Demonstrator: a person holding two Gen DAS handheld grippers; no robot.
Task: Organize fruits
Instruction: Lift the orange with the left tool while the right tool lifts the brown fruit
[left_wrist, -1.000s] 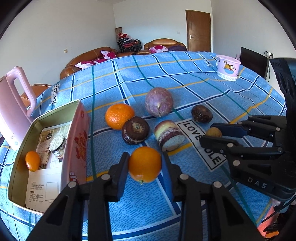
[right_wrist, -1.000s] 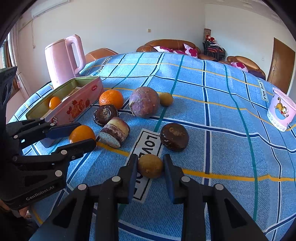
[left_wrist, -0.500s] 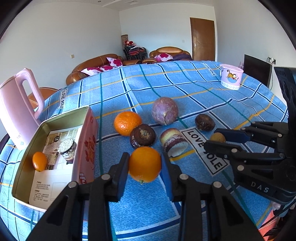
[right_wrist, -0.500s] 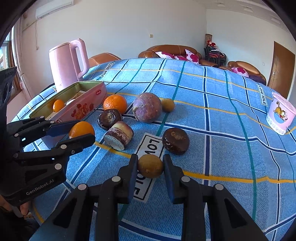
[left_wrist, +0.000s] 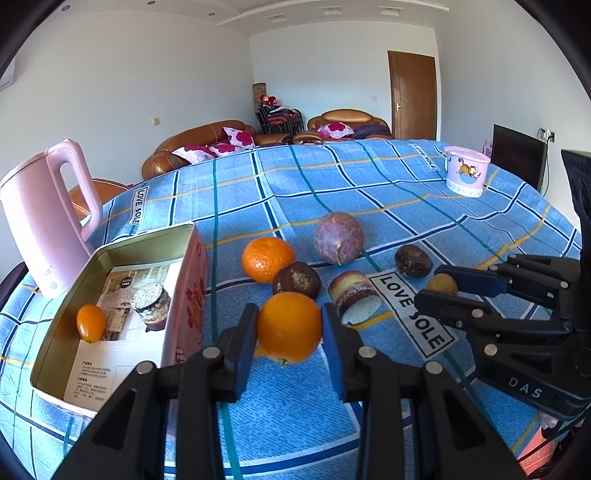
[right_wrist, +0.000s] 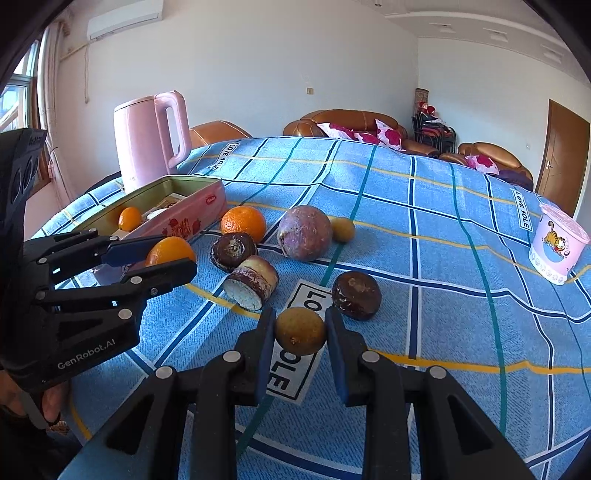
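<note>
Grippers clamp fruit: left gripper (left_wrist: 289, 329) orange (left_wrist: 289, 326), right gripper (right_wrist: 300, 331) longan (right_wrist: 300, 330)

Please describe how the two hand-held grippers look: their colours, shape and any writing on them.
Both are black plastic with angular linkage arms, silver rivets at the joints and blue pads on the inner faces of the fingers. The left hand-held gripper shows white "GenRobot.AI" lettering on its body in the right wrist view. The right hand-held gripper shows "DAS" in the left wrist view. No cables or sleeves are visible.
</note>
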